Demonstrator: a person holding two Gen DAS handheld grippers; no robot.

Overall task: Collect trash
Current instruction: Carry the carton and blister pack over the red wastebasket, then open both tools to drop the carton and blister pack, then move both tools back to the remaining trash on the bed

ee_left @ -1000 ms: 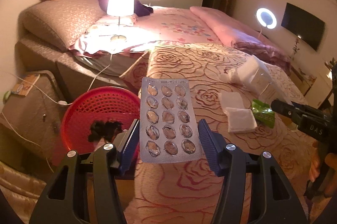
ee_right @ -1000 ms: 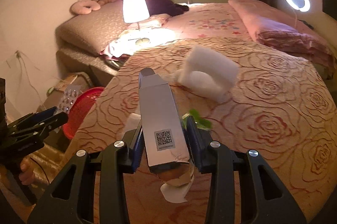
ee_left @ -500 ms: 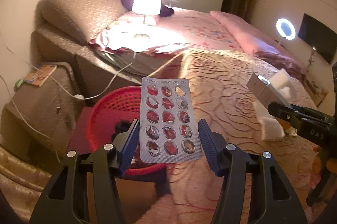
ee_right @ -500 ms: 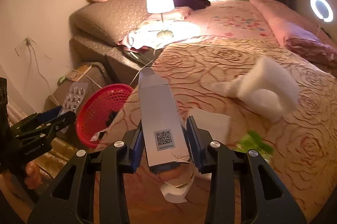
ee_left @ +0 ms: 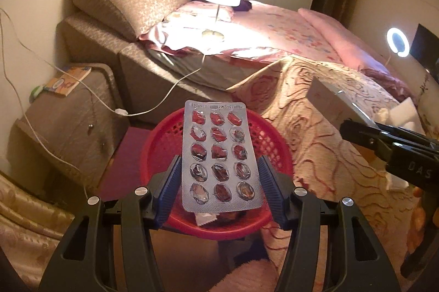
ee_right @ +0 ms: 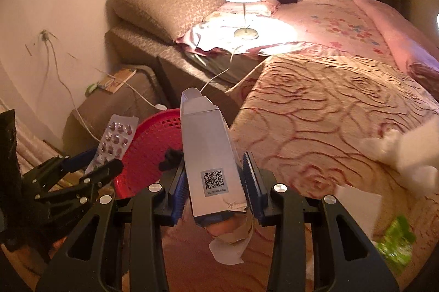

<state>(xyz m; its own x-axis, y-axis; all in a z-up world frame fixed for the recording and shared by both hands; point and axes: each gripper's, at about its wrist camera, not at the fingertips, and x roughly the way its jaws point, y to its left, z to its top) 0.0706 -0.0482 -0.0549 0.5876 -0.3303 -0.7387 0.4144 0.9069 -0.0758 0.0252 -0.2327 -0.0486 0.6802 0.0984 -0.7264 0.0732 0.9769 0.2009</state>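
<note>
Step in hand: carrying trash to the bin. The left gripper (ee_left: 219, 176) is holding an emptied blister pack (ee_left: 221, 156), fingers pinching its two long edges; in the left wrist view the pack is hanging at frame centre, directly over the red basket (ee_left: 263, 132) on the floor beside the bed (ee_left: 315, 111). The right gripper (ee_right: 214, 176) is gripping a silver carton (ee_right: 210, 152), fingers pressed against its sides, torn flap dangling below; in the right wrist view the basket (ee_right: 153, 138) is sitting left of centre, partly behind the carton.

Next move, as I judge it: spreading the left fingers to drop the pack, then bringing the carton further left over the rim before releasing.

Against the earlier frames: the basket is shifting from the lower left to dead centre under the pack, and both grippers are swinging off the bedspread towards it. White tissue (ee_right: 406, 152) and a green wrapper (ee_right: 395, 245) are lying on the bed, right edge of frame, uncollected.
</note>
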